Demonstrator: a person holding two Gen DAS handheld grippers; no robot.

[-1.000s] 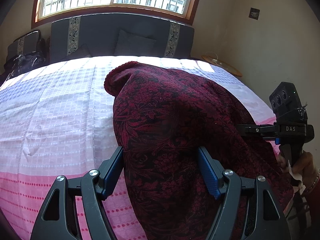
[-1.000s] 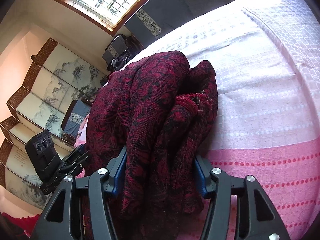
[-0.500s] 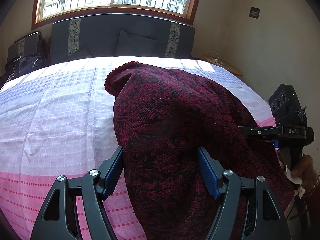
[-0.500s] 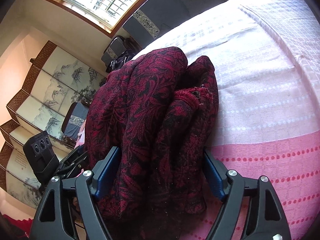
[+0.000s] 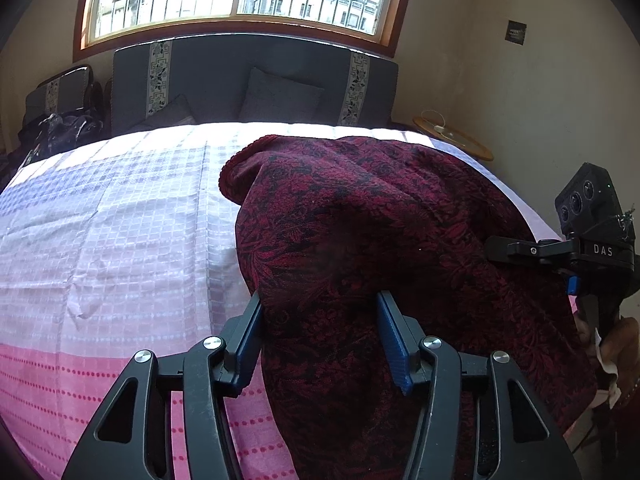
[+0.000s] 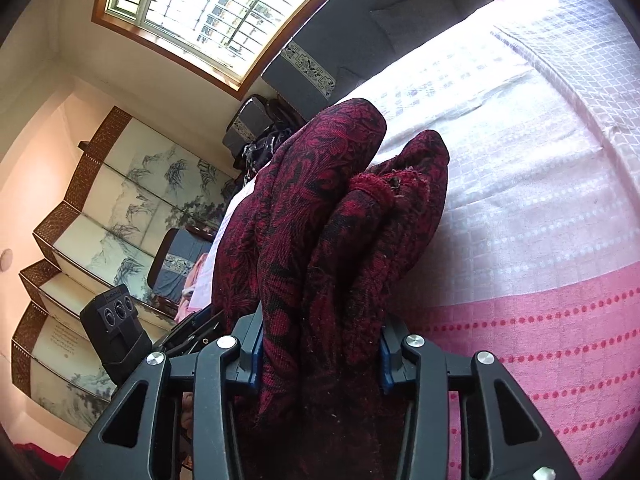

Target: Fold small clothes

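A dark red patterned garment [image 5: 380, 208] lies heaped on the pink and white bedspread [image 5: 120, 220]. My left gripper [image 5: 320, 340] has the near left fold of the cloth between its blue pads [image 5: 394, 344]. Its jaws are closing and both pads touch the fabric. In the right wrist view the garment [image 6: 320, 184] is bunched into thick upright folds. My right gripper [image 6: 320, 356] is closing on that bunch, which fills the gap between its pads. The right gripper's camera housing [image 5: 588, 200] shows at the garment's right edge, with a person's hand [image 5: 616, 340] below it.
A dark grey headboard [image 5: 248, 76] with a cushion [image 5: 280, 94] stands under the window. A round wooden side table [image 5: 452, 140] sits at the far right corner. A chair with dark clothes [image 5: 60, 120] and a painted folding screen [image 6: 100, 208] stand left of the bed [image 6: 540, 160].
Both pairs of jaws have narrowed onto the cloth. The right jaws first widened, then drew in and squeezed the bunch tighter. Neither hand has shifted much.
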